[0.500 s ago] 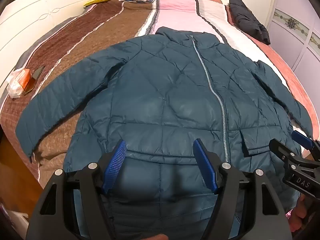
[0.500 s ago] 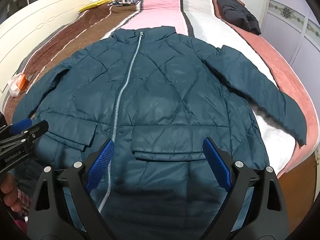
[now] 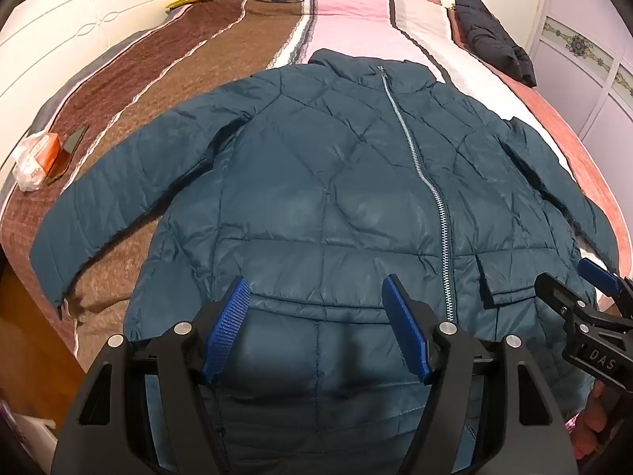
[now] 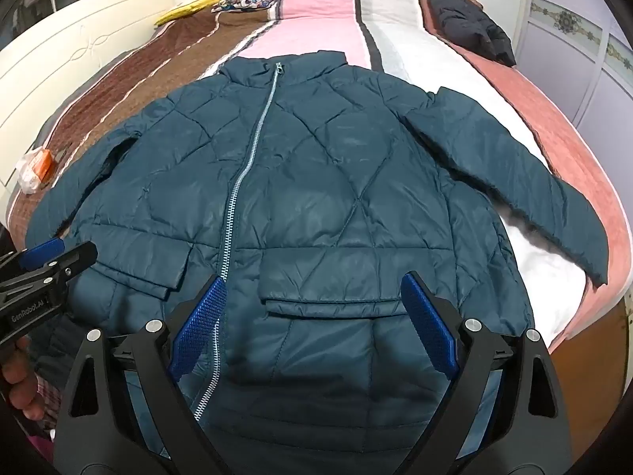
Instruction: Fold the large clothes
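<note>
Hovering with jaws open, both grippers [image 3: 316, 328] [image 4: 314, 324] face jacket [image 3: 336, 182]; black garment [image 3: 494, 43] beyond.

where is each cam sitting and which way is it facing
Left wrist: on the left gripper, looking down and forward over the jacket on the bed; its open blue pads show, plus the right gripper at right.
Right wrist: on the right gripper, same direction; open pads show, and the left gripper with fingers at left.
Shared: jacket, bed, black garment.

Bright indoor light, sharp centre, heavy fisheye warp w/ dark corners.
</note>
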### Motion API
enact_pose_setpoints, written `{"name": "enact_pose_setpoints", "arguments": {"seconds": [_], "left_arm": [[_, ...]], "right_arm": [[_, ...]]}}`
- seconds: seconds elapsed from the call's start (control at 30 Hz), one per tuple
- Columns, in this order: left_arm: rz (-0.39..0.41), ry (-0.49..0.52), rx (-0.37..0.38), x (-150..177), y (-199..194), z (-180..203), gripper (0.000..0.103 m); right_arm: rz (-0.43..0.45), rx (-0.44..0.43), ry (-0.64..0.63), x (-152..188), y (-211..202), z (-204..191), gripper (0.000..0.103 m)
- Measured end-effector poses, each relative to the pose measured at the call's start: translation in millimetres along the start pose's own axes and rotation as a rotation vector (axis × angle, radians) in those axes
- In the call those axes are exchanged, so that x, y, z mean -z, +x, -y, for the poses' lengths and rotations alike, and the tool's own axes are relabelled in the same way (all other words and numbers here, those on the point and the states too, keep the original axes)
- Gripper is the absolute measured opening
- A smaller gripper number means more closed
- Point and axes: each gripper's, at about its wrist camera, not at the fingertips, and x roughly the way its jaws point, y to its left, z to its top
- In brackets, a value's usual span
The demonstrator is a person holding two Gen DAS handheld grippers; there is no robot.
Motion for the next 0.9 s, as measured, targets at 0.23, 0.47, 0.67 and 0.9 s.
{"name": "enact_pose_setpoints", "arguments": {"seconds": [0.23, 0.47, 0.67, 0.9], "left_arm": [[-0.006, -0.001, -0.001, -1.7, -0.6, 0.2, 0.068], [-0.008, -0.002, -0.001, -2.2, -0.6, 0.1, 0.069], [-0.009, -0.002, -0.001, -2.2, -0.6, 0.2, 0.069], [-0.01, -0.002, -0.001, -2.6, -0.4, 0.2, 0.069]], "right_arm": [[-0.002, -0.003, 0.001, 0.4, 0.9, 1.5, 0.089], [-0.001, -0.004, 0.003, 0.1, 0.4, 1.1, 0.089], [-0.003, -0.001, 0.003, 1.0, 0.9, 1.5, 0.089], [-0.014, 0.007, 0.017, 0.6, 2.9, 3.4, 0.089]]}}
